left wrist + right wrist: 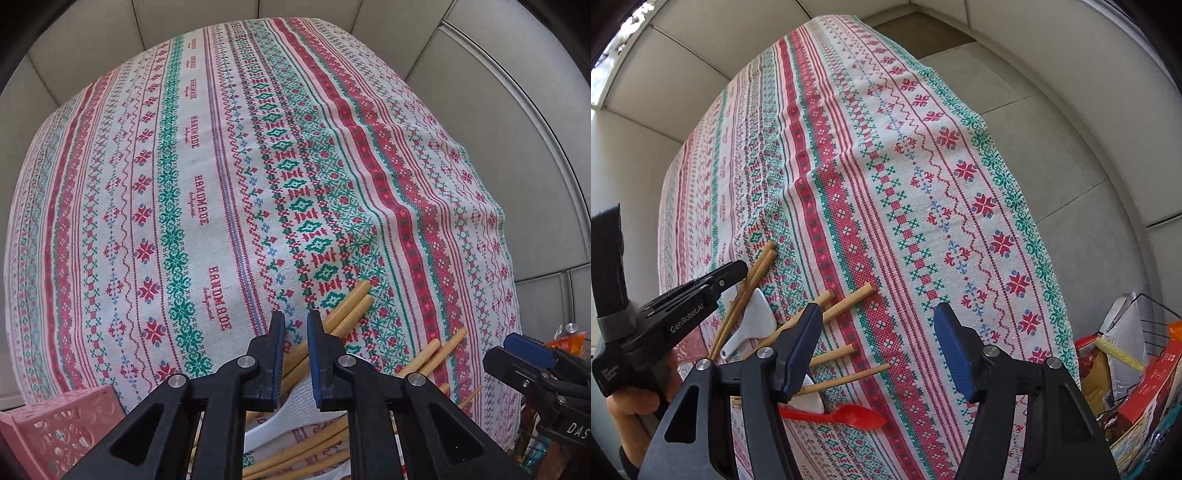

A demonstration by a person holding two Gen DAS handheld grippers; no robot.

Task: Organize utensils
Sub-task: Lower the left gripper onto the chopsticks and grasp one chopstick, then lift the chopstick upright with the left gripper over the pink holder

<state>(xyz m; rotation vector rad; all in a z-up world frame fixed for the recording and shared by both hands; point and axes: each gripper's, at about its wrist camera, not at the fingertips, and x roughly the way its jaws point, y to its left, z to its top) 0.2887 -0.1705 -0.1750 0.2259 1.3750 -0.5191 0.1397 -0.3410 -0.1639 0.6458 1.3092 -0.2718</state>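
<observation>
Close under the left wrist camera, the left gripper (295,325) points steeply down at the patterned tablecloth (207,177) with its jaws drawn nearly together; only a narrow slot shows between the pads, and whether they pinch anything I cannot tell; a pair of wooden chopsticks (351,306) passes just behind the right-hand finger, more wooden sticks (432,354) lie to its right, and a white spoon handle (291,417) lies below the jaws; a pink lattice crate (62,428) stands at lower left.

Next, in the right wrist view, the right gripper (877,350) hangs with jaws wide apart and nothing between them; bare cloth shows in the gap; wooden sticks (849,299) fan out behind its left finger, a red plastic spoon (849,416) lies just below that finger, a white rice paddle (753,325) lies further left under the left gripper's (738,271) tips; snack packets (1123,369) sit well apart at right.
</observation>
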